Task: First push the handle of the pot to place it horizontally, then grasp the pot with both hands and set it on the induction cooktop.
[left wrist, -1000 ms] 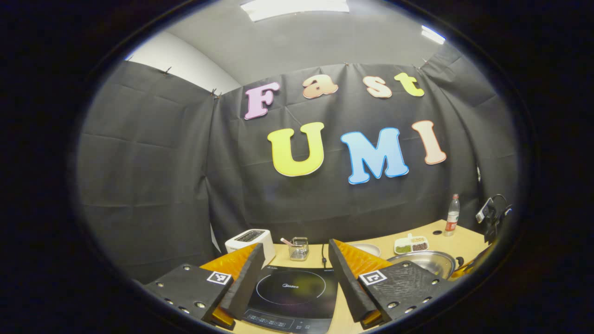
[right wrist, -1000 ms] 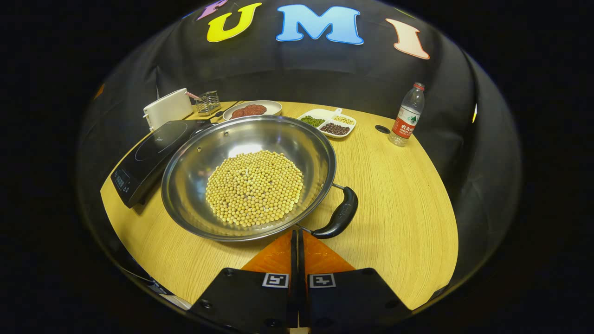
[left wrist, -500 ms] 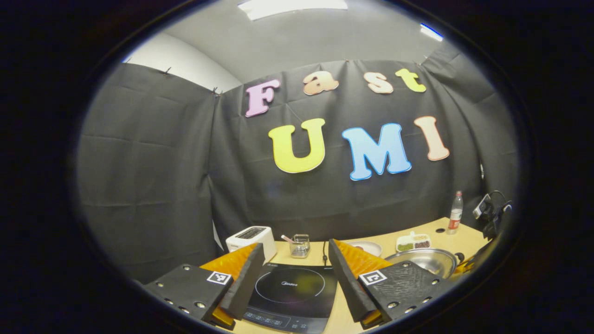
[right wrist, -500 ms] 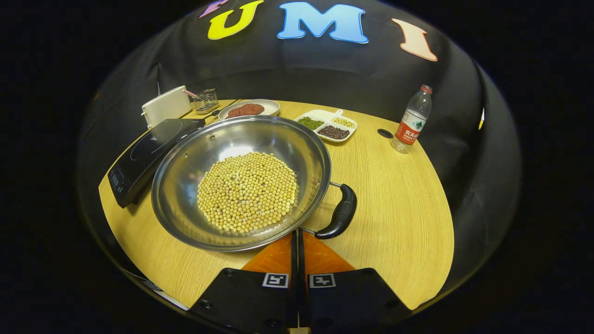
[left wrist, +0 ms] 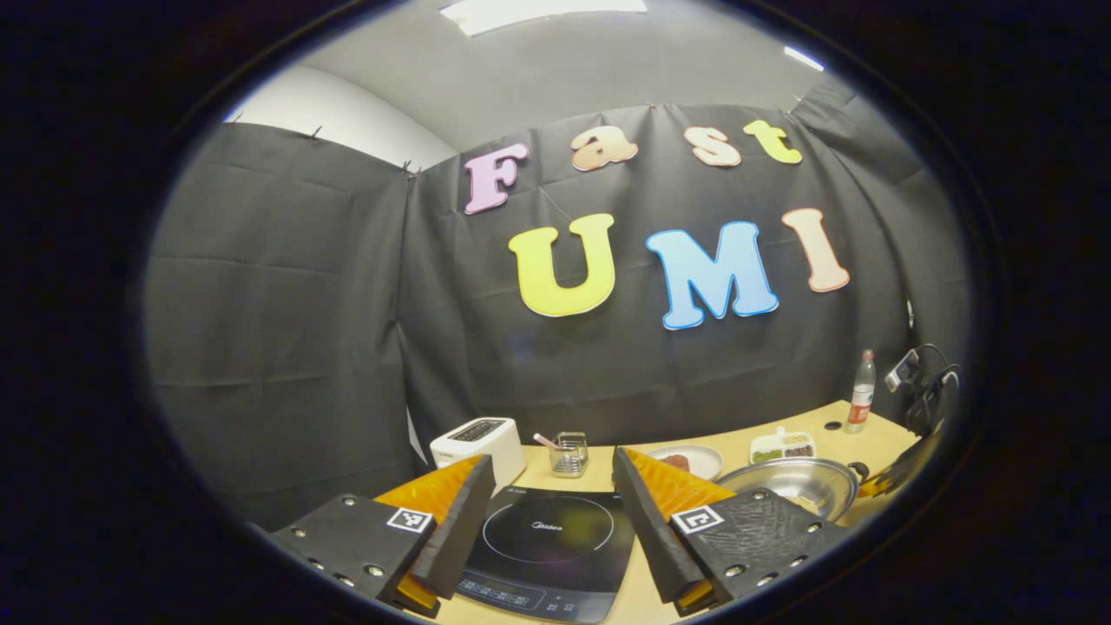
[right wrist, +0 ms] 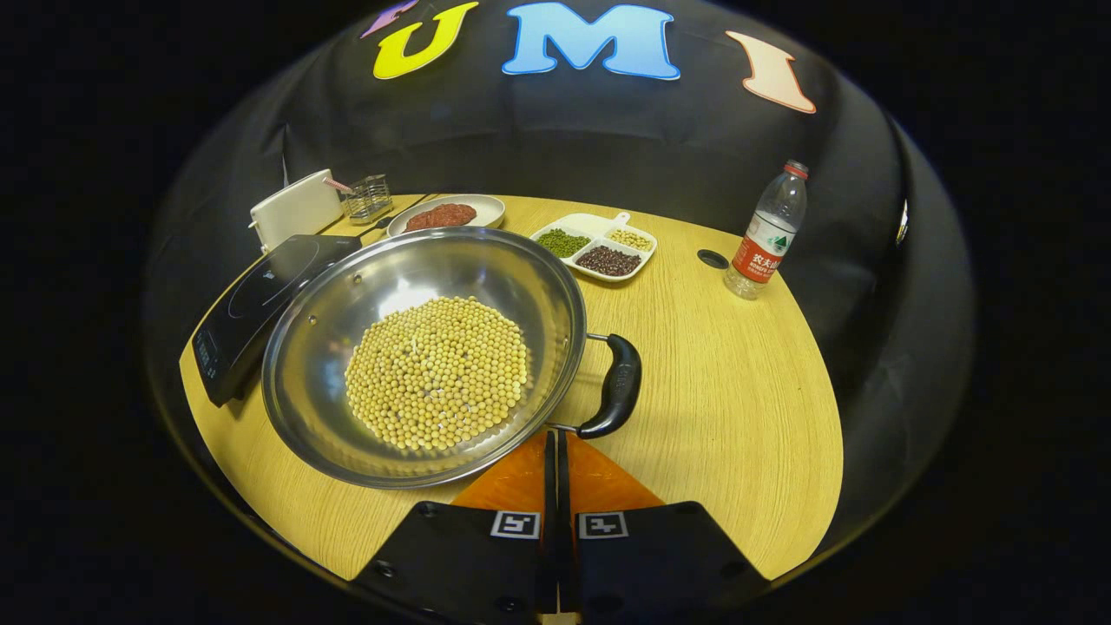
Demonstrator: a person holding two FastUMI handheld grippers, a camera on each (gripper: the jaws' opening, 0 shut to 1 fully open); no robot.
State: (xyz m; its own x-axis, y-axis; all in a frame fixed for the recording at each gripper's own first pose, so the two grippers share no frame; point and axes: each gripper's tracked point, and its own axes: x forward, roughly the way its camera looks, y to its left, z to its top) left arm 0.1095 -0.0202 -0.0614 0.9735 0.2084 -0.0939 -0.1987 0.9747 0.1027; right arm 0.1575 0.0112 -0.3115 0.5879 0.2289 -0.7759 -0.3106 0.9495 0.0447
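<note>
Pot (right wrist: 425, 356), full of yellow beans, sits on the table (right wrist: 720, 417) just right of the induction cooktop (right wrist: 260, 299), its rim overlapping the cooktop's near edge in the right gripper view. Since 1 s ago the pot has turned: the black handle (right wrist: 614, 386) was angled off to the lower right, now it's swung round twd the pot's right side, nearer level. So the push is working, prob. almost done, tho I can't tell if it's fully horizontal yet.

My right gripper (right wrist: 555, 443) has fingers pressed together w/ nothing between them, tips right at the handle's lower end, nudging. My left gripper (left wrist: 548, 512) is spread wide, holding nothing, hovering above the cooktop; pot to its right.

Next, I reckon: finish the nudge, then bring both grippers in for the lift.
</note>
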